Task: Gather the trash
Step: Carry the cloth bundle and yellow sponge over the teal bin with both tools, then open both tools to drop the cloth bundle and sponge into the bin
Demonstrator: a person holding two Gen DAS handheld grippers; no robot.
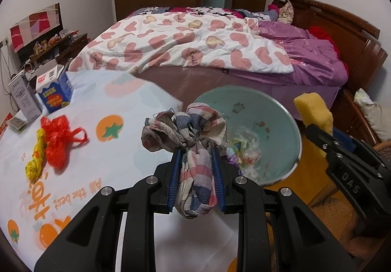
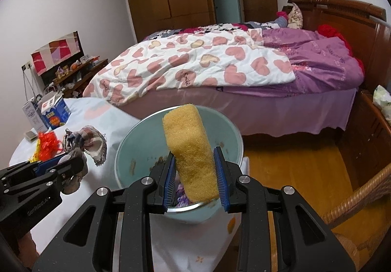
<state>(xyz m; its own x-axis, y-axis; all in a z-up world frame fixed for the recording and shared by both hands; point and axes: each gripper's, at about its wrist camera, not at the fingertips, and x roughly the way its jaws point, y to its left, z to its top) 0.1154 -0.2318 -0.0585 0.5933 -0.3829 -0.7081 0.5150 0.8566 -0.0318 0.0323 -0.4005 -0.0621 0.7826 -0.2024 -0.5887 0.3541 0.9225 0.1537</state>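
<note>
Over the surface, the left tongs clamp a checked rag; only the left view shows scraps inside the teal basin at three o'clock. Right tongs squeeze a yellow sponge above that basin.

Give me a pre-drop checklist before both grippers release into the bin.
1. Left gripper clamped on the plaid cloth: ok.
2. Right gripper clamped on the yellow sponge: ok.
3. Sponge over the open teal bin: ok in the right wrist view.
4. Cloth over the bin: not ok, it hangs at the rim, partly above the tablecloth.
5. Room left in the bin: ok, only some scraps at the bottom.
6. Table cleared: not ok, red plastic bag and yellow wrapper remain.
</note>
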